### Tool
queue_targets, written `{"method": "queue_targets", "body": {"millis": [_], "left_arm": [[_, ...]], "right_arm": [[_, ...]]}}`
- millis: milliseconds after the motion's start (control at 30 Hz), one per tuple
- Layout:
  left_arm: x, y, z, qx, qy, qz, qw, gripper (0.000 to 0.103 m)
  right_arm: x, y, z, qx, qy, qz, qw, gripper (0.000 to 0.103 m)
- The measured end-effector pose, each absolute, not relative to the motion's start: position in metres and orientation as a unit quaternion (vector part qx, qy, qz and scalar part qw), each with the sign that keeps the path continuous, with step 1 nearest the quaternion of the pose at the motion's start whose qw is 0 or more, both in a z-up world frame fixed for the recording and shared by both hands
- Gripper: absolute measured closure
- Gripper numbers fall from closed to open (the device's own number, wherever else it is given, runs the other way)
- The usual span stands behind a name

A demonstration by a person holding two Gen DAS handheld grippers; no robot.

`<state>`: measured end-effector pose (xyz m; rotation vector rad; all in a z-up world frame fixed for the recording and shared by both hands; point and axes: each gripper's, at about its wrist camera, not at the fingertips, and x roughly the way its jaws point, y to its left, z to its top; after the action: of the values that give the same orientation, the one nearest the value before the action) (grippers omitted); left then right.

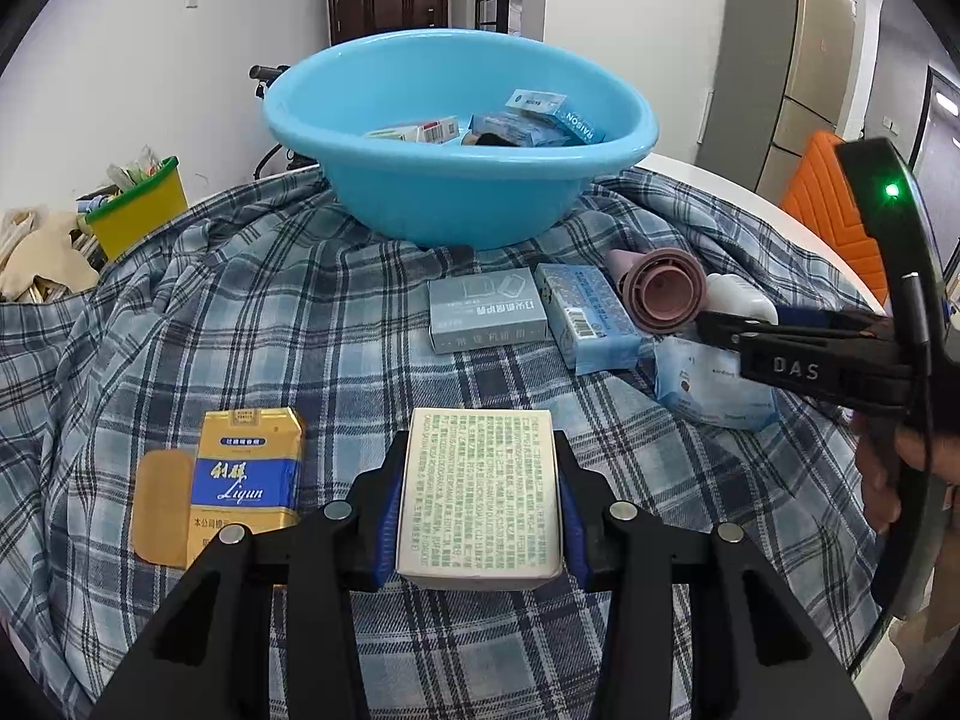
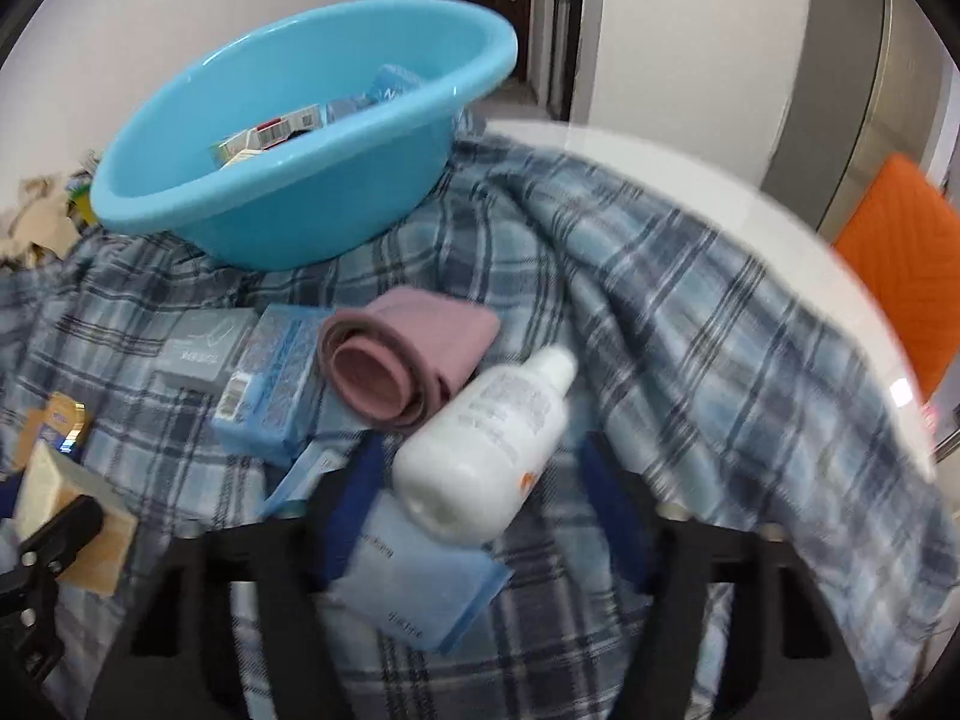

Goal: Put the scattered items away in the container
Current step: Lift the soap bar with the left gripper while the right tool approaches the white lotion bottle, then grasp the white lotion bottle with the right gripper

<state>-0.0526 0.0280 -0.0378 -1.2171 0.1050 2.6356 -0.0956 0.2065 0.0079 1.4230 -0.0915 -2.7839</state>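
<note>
My left gripper [image 1: 480, 447] is shut on a cream box with green print [image 1: 480, 498], just above the plaid cloth; that box also shows at the left edge [image 2: 66, 516] in the right wrist view. My right gripper [image 2: 483, 447] straddles a white bottle [image 2: 486, 450] lying on a pale blue packet [image 2: 414, 588]. Its left pad is close to the bottle and its right pad stands clear of it. The blue basin [image 1: 456, 192] behind holds several small boxes. On the cloth lie a yellow cigarette pack [image 1: 249, 480], a grey box [image 1: 486, 312], a blue box [image 1: 591, 318] and a pink roll [image 1: 663, 291].
A blue plaid cloth [image 1: 288, 324] covers most of the round white table [image 2: 720, 180]. An orange chair [image 2: 900, 264] stands past the table's right edge. A yellow-green bin [image 1: 138, 210] and beige cloth sit beyond the left edge.
</note>
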Motion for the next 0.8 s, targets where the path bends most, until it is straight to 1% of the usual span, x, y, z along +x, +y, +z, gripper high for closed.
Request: {"method": "queue_targets", "body": {"millis": [67, 133, 300, 400, 433, 467, 533, 633, 733, 800], "left_arm": [[-0.052, 0.028, -0.04, -0.419, 0.034, 0.899, 0.122, 0.058], [-0.051, 0.029, -0.041, -0.422, 0.032, 0.897, 0.129, 0.058], [-0.051, 0.032, -0.042, -0.43, 0.029, 0.891, 0.142, 0.058], [-0.052, 0.032, -0.041, -0.435, 0.016, 0.887, 0.152, 0.058], [-0.052, 0.033, -0.041, -0.435, 0.012, 0.887, 0.154, 0.058], [-0.052, 0.034, -0.04, -0.434, 0.012, 0.887, 0.154, 0.058], [-0.052, 0.037, -0.038, -0.431, 0.015, 0.889, 0.154, 0.058], [-0.05, 0.041, -0.033, -0.425, 0.024, 0.892, 0.154, 0.058], [-0.049, 0.042, -0.031, -0.423, 0.03, 0.892, 0.154, 0.058], [-0.048, 0.042, -0.03, -0.423, 0.033, 0.893, 0.152, 0.058]], "right_arm": [[-0.09, 0.213, 0.008, 0.454, -0.05, -0.889, 0.015, 0.056], [-0.083, 0.217, 0.01, 0.452, -0.05, -0.891, 0.02, 0.058], [-0.064, 0.224, 0.018, 0.455, -0.051, -0.888, 0.051, 0.059], [-0.058, 0.23, 0.02, 0.457, -0.044, -0.887, 0.045, 0.06], [-0.058, 0.232, 0.019, 0.458, -0.04, -0.887, 0.038, 0.054], [-0.059, 0.234, 0.018, 0.462, -0.038, -0.886, 0.033, 0.042], [-0.061, 0.239, 0.017, 0.456, -0.049, -0.888, 0.022, 0.037], [-0.067, 0.239, 0.017, 0.447, -0.059, -0.893, 0.013, 0.037], [-0.074, 0.231, 0.013, 0.442, -0.038, -0.896, 0.005, 0.037], [-0.077, 0.227, 0.01, 0.444, -0.031, -0.895, 0.007, 0.046]]}}
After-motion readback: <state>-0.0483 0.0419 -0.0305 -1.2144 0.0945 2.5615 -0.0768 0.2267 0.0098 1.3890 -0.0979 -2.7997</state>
